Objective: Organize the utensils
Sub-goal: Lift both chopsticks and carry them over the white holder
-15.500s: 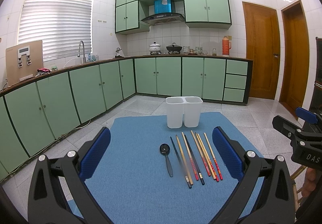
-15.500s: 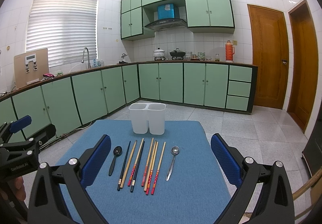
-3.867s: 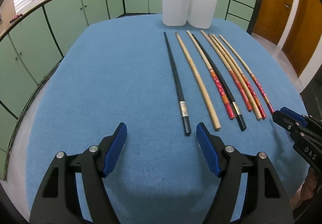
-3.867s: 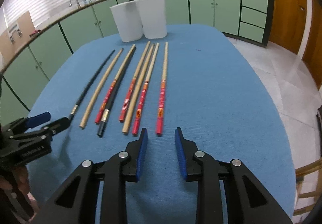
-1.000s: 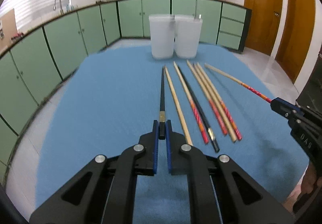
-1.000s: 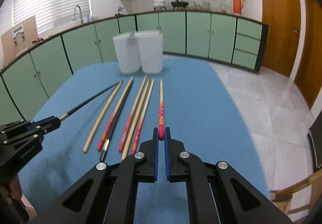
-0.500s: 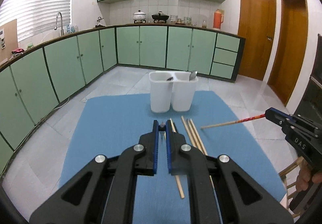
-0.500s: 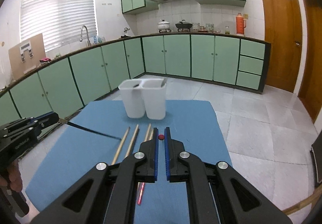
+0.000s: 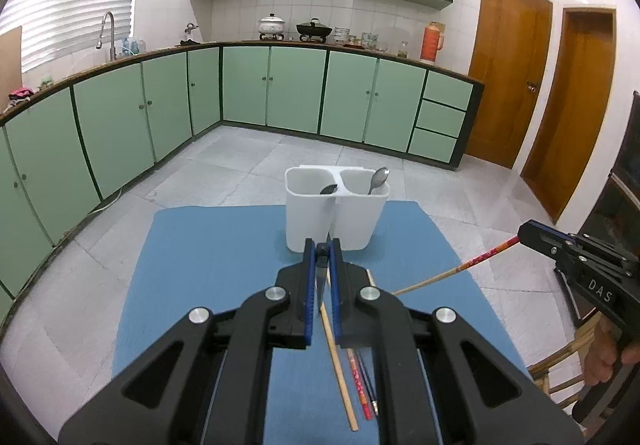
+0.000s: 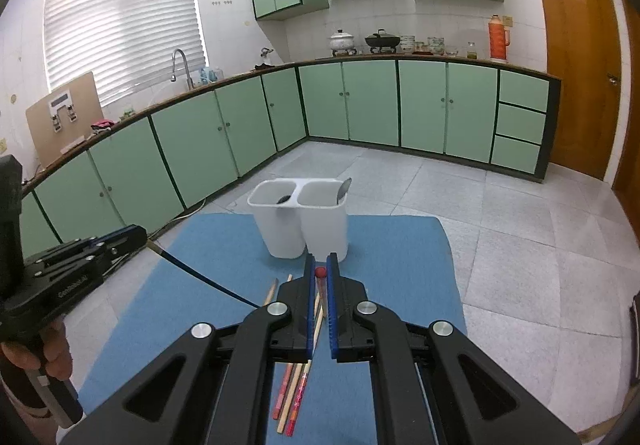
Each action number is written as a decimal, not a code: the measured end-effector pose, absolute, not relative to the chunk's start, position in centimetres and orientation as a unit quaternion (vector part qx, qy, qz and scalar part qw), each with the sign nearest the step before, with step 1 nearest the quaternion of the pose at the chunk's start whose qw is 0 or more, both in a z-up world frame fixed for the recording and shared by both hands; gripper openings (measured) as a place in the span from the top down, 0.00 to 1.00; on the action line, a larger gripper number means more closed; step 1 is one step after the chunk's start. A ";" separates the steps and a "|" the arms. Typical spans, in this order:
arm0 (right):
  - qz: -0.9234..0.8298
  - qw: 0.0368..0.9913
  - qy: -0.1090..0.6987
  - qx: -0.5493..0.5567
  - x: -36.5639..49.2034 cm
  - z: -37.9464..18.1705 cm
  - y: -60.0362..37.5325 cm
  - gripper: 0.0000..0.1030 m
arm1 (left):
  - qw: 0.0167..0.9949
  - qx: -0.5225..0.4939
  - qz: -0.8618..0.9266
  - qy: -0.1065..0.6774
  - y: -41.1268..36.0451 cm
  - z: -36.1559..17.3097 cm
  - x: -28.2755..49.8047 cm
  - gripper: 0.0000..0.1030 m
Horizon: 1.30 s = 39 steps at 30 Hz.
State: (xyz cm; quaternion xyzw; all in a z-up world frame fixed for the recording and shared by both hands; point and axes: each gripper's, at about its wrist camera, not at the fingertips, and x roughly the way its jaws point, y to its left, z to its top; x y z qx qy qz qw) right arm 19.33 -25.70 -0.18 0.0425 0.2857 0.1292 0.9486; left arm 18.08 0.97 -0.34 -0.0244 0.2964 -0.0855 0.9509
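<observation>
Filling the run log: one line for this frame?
left gripper: shut on black chopstick | right gripper: shut on red-ended chopstick | both lifted, holder ahead

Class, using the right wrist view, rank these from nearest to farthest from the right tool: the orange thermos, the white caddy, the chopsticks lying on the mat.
1. Chopsticks, directly under the right tool, on the mat.
2. White caddy, just ahead, at the mat's far edge.
3. Orange thermos, far off on the counter, upper right.

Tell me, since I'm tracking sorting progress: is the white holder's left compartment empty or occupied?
Occupied. In the white holder, a dark spoon pokes above the rim of the left compartment; the right one holds a metal spoon.
</observation>
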 end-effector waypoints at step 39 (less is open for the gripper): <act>0.155 0.973 0.172 0.008 27.2 12.0 -23.9 0.95 | 0.986 -0.038 -0.086 0.139 -0.8 12.9 26.3 0.95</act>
